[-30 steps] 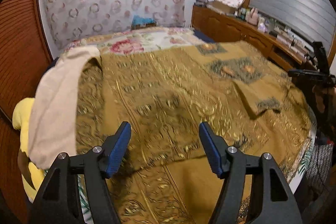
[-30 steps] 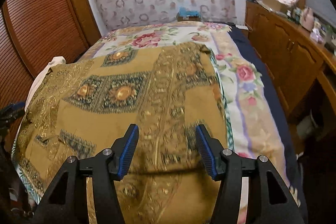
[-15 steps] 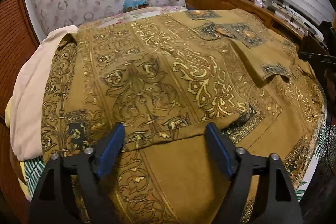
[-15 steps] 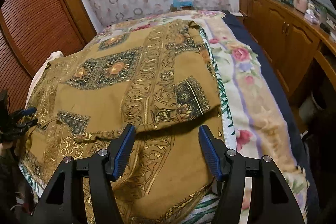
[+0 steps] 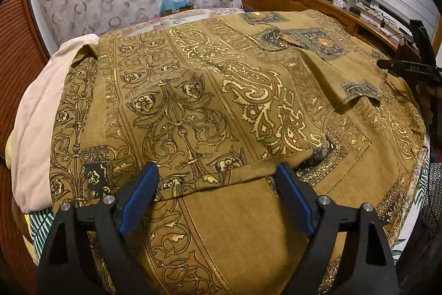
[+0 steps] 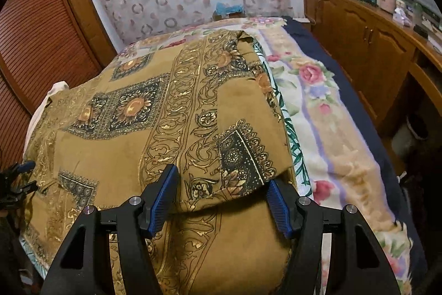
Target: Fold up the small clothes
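Note:
A brown garment with gold and black ornament (image 5: 210,90) lies spread over the bed, and a layer of it is folded toward me. Its folded hem (image 5: 221,179) runs across just beyond my left gripper (image 5: 216,170). That gripper's jaws are opening and its blue pads grip nothing. In the right wrist view the same garment (image 6: 154,129) ends in a folded corner (image 6: 243,156). My right gripper (image 6: 222,176) is open, with that corner lying between its pads. The left gripper (image 6: 16,179) shows at the left edge of that view.
A cream cloth (image 5: 36,112) lies under the garment's left side. A floral blanket (image 6: 317,107) covers the bed to the right. Beyond it stands a wooden cabinet (image 6: 373,40) with clutter on top. Louvred wooden doors (image 6: 36,26) stand at the left.
The folded-over layer has settled flat onto the garment. Both grippers have sunk closer to it. The left jaws have spread wider, and the right jaws a little.

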Tool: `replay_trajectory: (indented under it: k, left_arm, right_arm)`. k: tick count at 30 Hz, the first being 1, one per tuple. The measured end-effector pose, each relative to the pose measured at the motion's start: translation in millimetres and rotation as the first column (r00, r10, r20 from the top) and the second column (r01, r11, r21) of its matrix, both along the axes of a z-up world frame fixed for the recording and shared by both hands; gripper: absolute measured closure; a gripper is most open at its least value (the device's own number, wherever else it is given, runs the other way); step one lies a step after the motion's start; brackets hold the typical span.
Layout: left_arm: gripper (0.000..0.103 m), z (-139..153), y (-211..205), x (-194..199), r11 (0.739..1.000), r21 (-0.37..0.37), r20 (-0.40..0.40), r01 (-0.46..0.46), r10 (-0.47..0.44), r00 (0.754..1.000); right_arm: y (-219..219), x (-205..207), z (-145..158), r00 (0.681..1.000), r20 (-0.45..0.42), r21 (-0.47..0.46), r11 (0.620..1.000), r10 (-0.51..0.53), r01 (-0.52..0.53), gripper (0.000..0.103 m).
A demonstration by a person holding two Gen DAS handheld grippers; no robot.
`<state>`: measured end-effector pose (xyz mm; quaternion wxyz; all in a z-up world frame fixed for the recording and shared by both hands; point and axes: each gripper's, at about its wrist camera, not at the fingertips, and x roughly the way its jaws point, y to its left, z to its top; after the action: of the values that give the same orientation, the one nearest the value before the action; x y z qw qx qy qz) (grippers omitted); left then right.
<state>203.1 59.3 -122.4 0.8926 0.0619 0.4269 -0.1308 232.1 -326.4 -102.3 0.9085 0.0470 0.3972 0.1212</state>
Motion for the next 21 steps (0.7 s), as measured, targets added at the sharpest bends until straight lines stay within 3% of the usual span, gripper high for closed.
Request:
replay_trajectory:
  k: [4, 11, 16, 18, 21]
  left_arm:
    - [0.016, 0, 0, -1, 1.000, 0.001, 0.001, 0.000, 0.000, 1.000]
    - [0.016, 4, 5, -5, 1.000, 0.008, -0.021, -0.013, 0.014, 1.000]
    - [0.016, 27, 38, -25, 0.990, -0.120, 0.051, -0.078, 0.084, 0.995]
    - [0.025, 34, 52, -30, 0.983, -0.141, 0.075, -0.117, 0.128, 0.989]
    - [0.042, 34, 70, -26, 0.976, -0.152, 0.051, -0.155, 0.165, 0.985]
  right_arm:
    - [7, -5, -4, 1.000, 0.026, -0.048, 0.999, 0.005, -0.004, 0.039]
    - [4, -3, -4, 1.000, 0.024, -0.046, 0.999, 0.011, -0.010, 0.038]
    - [7, -2, -4, 1.000, 0.023, -0.088, 0.996, 0.013, -0.011, 0.038]
    - [7, -1, -4, 1.000, 0.022, -0.100, 0.995, 0.018, -0.015, 0.037]
    - [5, 1, -4, 0.999, 0.021, -0.099, 0.995, 0.024, -0.021, 0.037]
